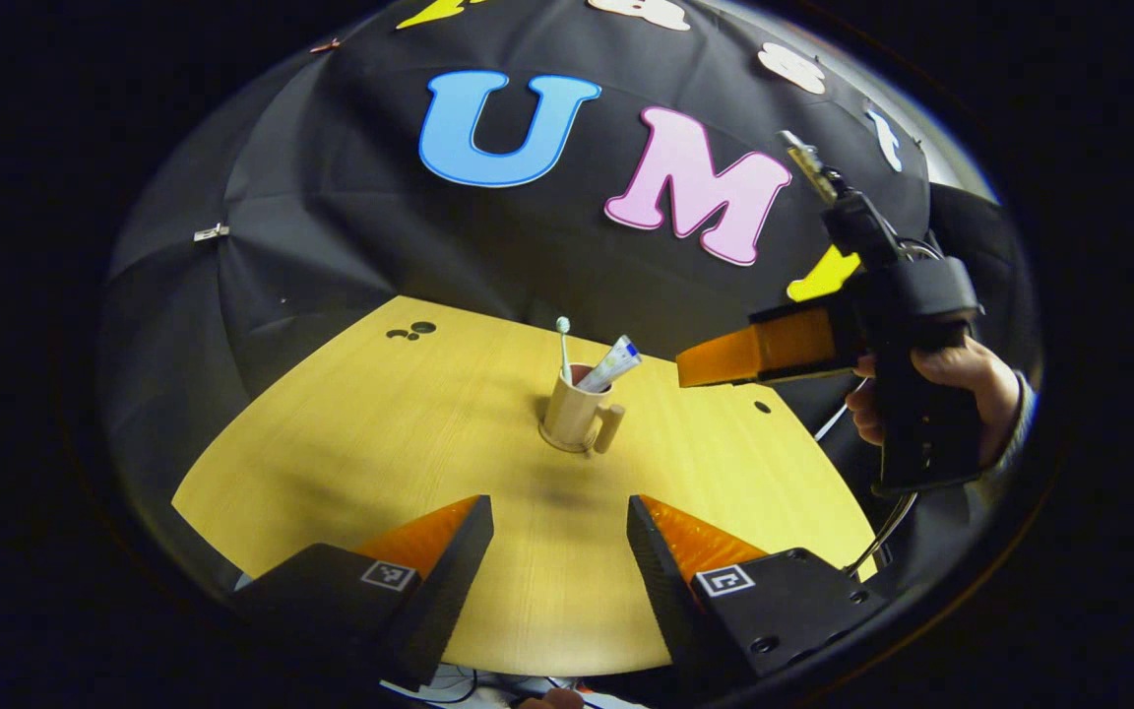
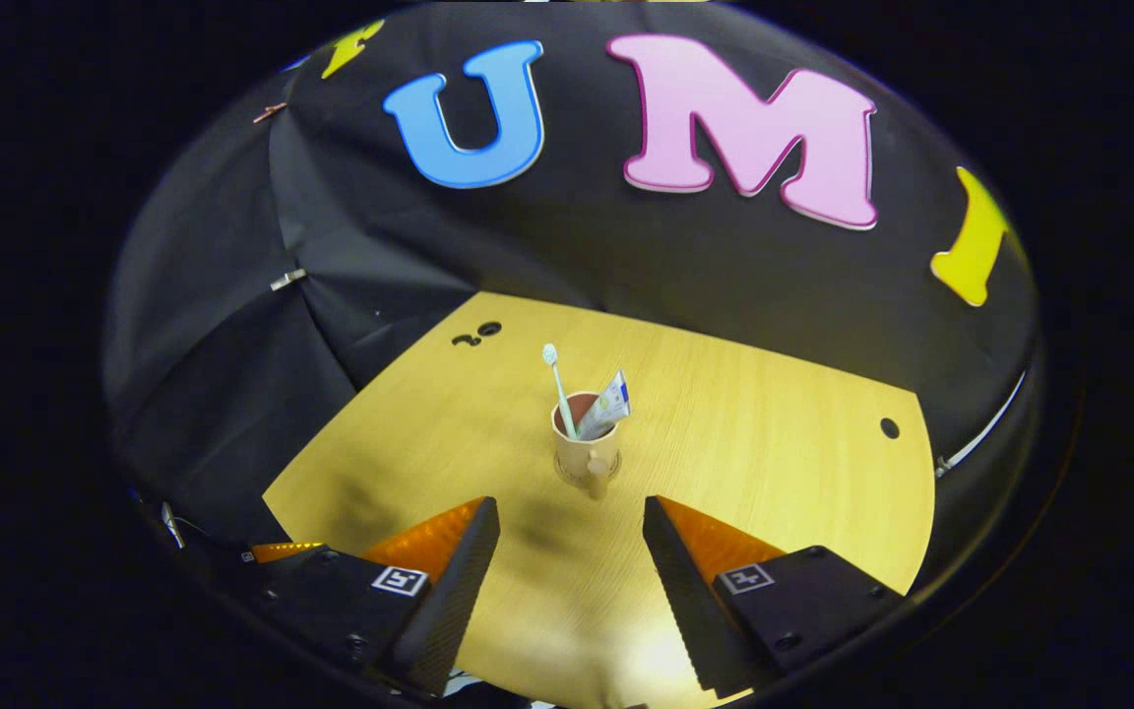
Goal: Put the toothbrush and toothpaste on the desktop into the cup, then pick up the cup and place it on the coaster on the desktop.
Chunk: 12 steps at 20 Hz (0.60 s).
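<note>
In the left gripper view, my left gripper (image 1: 559,532) sits at the bottom edge, its two fingers spread wide apart with nothing between them. Ahead of the gap, well apart from the fingertips, a beige cup (image 1: 575,414) stands upright near the middle of the wooden desktop (image 1: 350,453). It rests on a thin round coaster (image 1: 561,444) whose edge peeks out under its base. The cup's handle points toward me and a little to the right. Inside it, the toothbrush (image 1: 563,347) stands on the left side, head up, and the toothpaste (image 1: 612,362) tube leans out to the right. Farther right, above the desktop's right edge, a hand (image 1: 961,389) holds my right gripper (image 1: 695,369), which points left toward the cup but is clear of it; I cannot tell from this angle how far it is open.

In the right gripper view, my right gripper's (image 2: 572,537) fingers are also spread wide and hold nothing. The cup (image 2: 587,455) stands just ahead of the gap, centred between the fingers, with its handle facing me. The toothbrush (image 2: 557,386) rises on the left and the toothpaste (image 2: 610,404) leans right.
</note>
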### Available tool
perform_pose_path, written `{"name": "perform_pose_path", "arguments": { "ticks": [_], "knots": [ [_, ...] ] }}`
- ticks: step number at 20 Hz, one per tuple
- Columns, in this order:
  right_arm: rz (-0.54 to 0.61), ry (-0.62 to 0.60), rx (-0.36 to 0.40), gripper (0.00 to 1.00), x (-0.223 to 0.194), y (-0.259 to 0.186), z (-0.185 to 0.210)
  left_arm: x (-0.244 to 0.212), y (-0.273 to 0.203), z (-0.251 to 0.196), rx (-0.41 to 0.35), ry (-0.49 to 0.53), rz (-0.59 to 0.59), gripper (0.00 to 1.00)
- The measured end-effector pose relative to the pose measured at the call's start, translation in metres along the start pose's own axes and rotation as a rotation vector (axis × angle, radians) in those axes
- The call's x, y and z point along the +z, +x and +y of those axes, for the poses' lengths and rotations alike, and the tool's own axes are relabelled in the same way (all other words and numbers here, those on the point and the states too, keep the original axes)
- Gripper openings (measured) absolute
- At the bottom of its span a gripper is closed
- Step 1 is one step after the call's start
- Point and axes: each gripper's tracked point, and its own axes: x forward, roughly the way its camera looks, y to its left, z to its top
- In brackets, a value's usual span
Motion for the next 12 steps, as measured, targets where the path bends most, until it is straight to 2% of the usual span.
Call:
{"name": "perform_pose_path", "arguments": {
  "ticks": [2,6,10,12],
  "knots": [
    [-0.073,0.002,-0.022,0.95,0.004,-0.033,-0.001,0.013,-0.01,-0.012,-0.029,0.017,-0.035,0.88],
    [-0.215,0.031,-0.062,0.96,0.011,-0.093,-0.008,0.039,-0.032,-0.045,-0.082,0.08,-0.126,0.88],
    [-0.319,0.044,-0.093,0.96,0.015,-0.133,-0.032,0.066,-0.053,-0.086,-0.105,0.118,-0.232,0.88],
    [-0.354,0.076,-0.085,0.95,0.019,-0.152,-0.049,0.075,-0.062,-0.113,-0.13,0.121,-0.276,0.89]
  ]
}}
